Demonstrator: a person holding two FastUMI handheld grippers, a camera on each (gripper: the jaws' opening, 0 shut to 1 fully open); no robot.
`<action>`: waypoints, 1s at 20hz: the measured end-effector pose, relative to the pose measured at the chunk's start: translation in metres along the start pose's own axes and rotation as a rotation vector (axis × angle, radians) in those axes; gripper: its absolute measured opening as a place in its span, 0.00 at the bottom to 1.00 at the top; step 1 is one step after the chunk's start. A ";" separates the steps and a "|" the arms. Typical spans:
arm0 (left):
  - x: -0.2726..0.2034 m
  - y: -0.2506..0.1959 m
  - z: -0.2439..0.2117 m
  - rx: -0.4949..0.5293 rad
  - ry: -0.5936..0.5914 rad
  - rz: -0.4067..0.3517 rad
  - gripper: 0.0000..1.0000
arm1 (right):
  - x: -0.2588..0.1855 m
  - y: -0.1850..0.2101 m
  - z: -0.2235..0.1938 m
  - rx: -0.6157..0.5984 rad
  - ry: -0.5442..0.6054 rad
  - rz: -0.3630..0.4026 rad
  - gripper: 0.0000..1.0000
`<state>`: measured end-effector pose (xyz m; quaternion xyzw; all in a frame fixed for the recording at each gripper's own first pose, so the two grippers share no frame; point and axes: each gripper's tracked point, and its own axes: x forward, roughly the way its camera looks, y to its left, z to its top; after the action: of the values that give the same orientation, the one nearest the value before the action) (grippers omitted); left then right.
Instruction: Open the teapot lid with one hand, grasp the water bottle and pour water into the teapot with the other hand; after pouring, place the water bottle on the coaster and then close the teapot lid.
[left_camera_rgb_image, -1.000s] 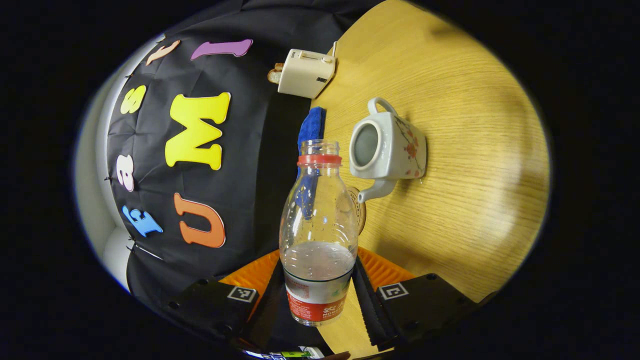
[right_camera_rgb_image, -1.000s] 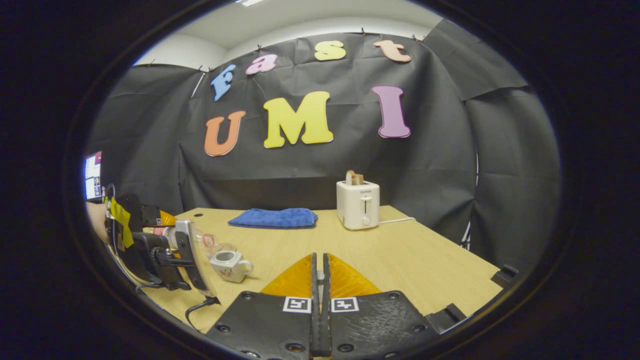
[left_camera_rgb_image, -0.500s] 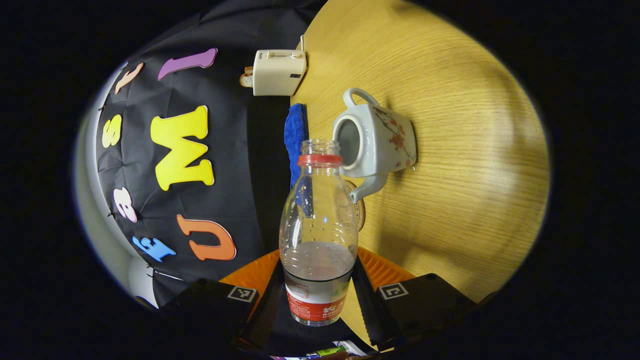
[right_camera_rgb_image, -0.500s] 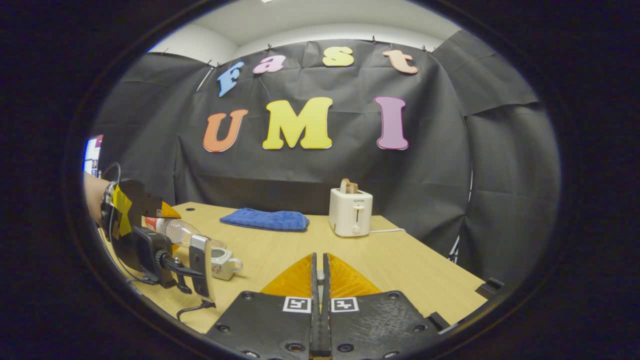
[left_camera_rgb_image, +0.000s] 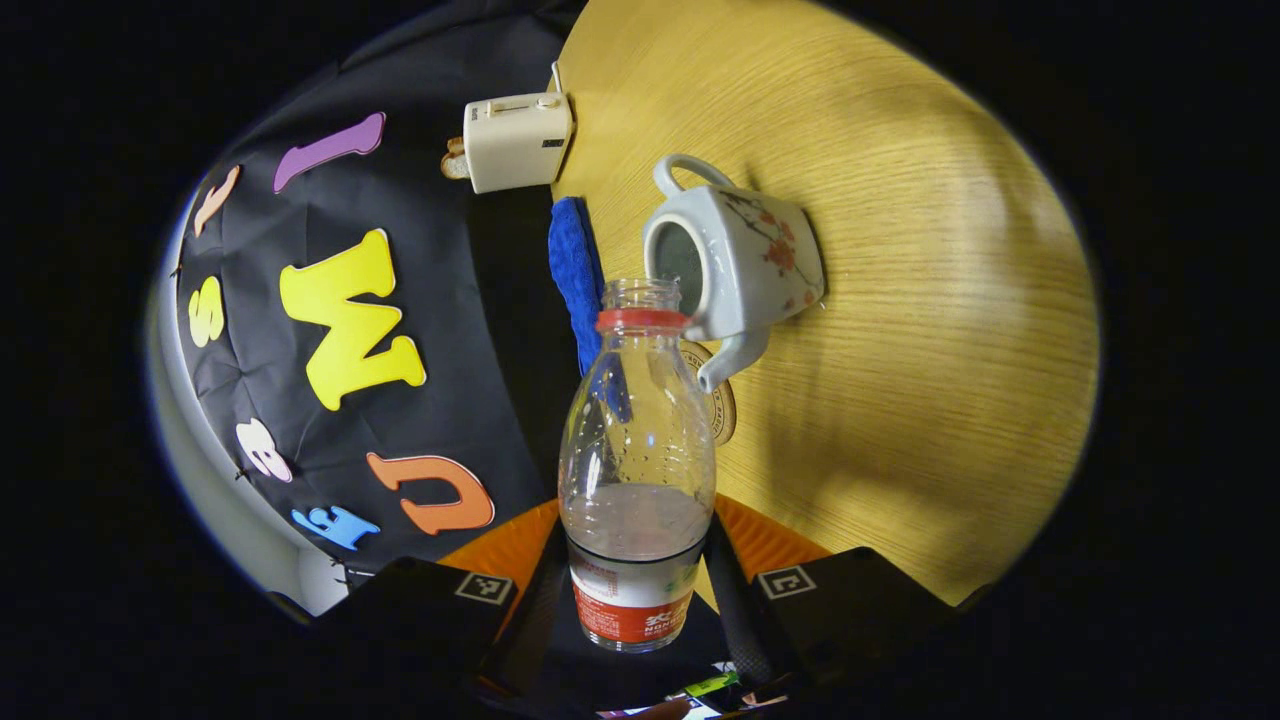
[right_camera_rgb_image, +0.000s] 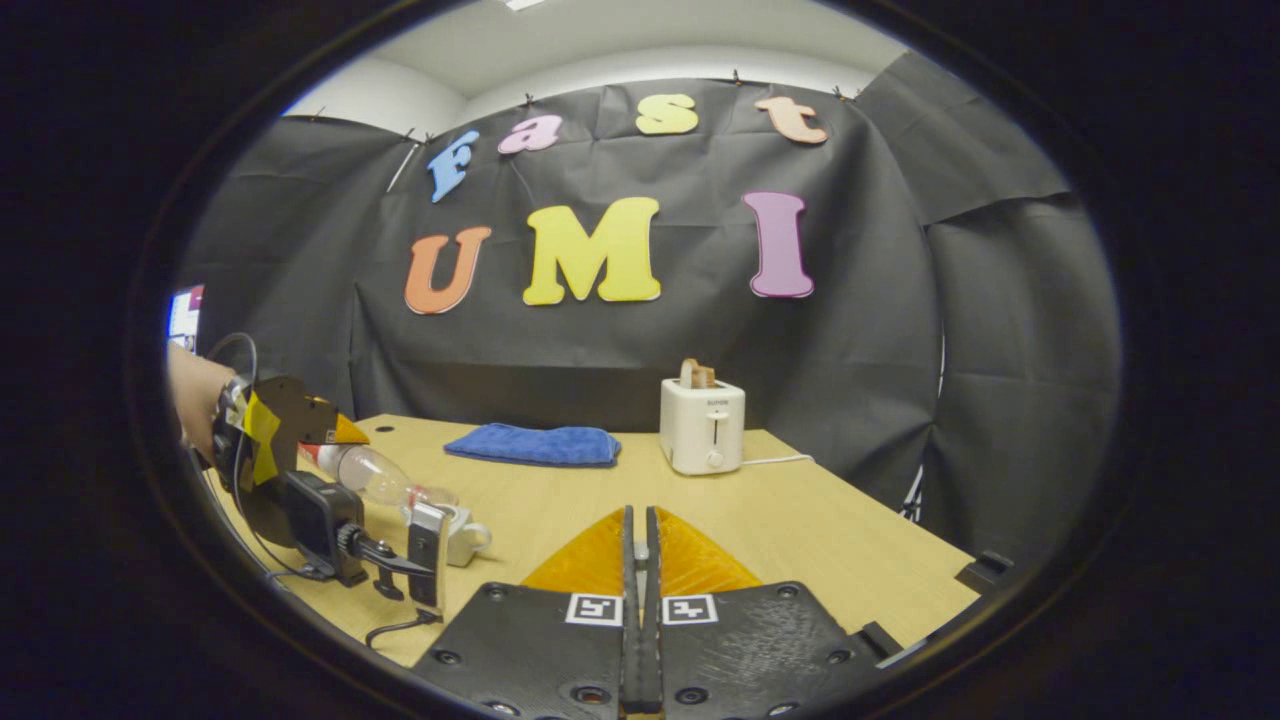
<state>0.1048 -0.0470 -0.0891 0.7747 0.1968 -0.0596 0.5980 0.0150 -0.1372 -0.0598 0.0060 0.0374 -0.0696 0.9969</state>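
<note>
My left gripper (left_camera_rgb_image: 637, 600) is clamped on the bottle (left_camera_rgb_image: 637, 470), both fingers pressing its lower labelled part at the bottom centre of the left gripper view; the bottle has no cap on, just a red ring under the open mouth, and there's water sitting in its lower part; the whole view is rolled sideways, so the table (left_camera_rgb_image: 900, 300) fills the right half and the booth wall the left.

The teapot (left_camera_rgb_image: 740, 260) sits just above and right of the bottle's mouth in that frame, lid off, opening facing the camera, handle toward the top, spout pointing down toward the coaster (left_camera_rgb_image: 718, 405); the coaster peeks out from behind the bottle's shoulder, mid-frame, partly hidden. Further up there's a blue cloth (left_camera_rgb_image: 572, 265) and a toaster (left_camera_rgb_image: 515, 150) near the top centre.

In the right gripper view my right gripper (right_camera_rgb_image: 640, 560) is at the bottom centre with its fingers pressed together; can't see anything between them. At the left edge of that frame my other hand (right_camera_rgb_image: 195, 390) holds the left gripper (right_camera_rgb_image: 310, 450) with the bottle (right_camera_rgb_image: 375, 472) tipped down toward the teapot (right_camera_rgb_image: 462, 535); cloth (right_camera_rgb_image: 533, 445) and toaster (right_camera_rgb_image: 702, 425) sit mid-frame at the back of the table (right_camera_rgb_image: 820, 520).
</note>
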 end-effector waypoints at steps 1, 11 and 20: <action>0.000 0.002 0.001 0.015 0.005 0.005 0.74 | -0.001 0.000 0.001 -0.003 -0.003 -0.001 0.00; 0.000 0.026 0.000 0.190 0.050 0.078 0.74 | -0.004 -0.011 0.005 -0.026 -0.004 -0.035 0.00; -0.006 0.038 0.009 0.278 0.051 0.121 0.73 | -0.003 -0.014 0.003 -0.021 0.012 -0.046 0.00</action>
<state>0.1150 -0.0649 -0.0555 0.8618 0.1548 -0.0307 0.4821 0.0104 -0.1505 -0.0568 -0.0049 0.0441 -0.0921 0.9948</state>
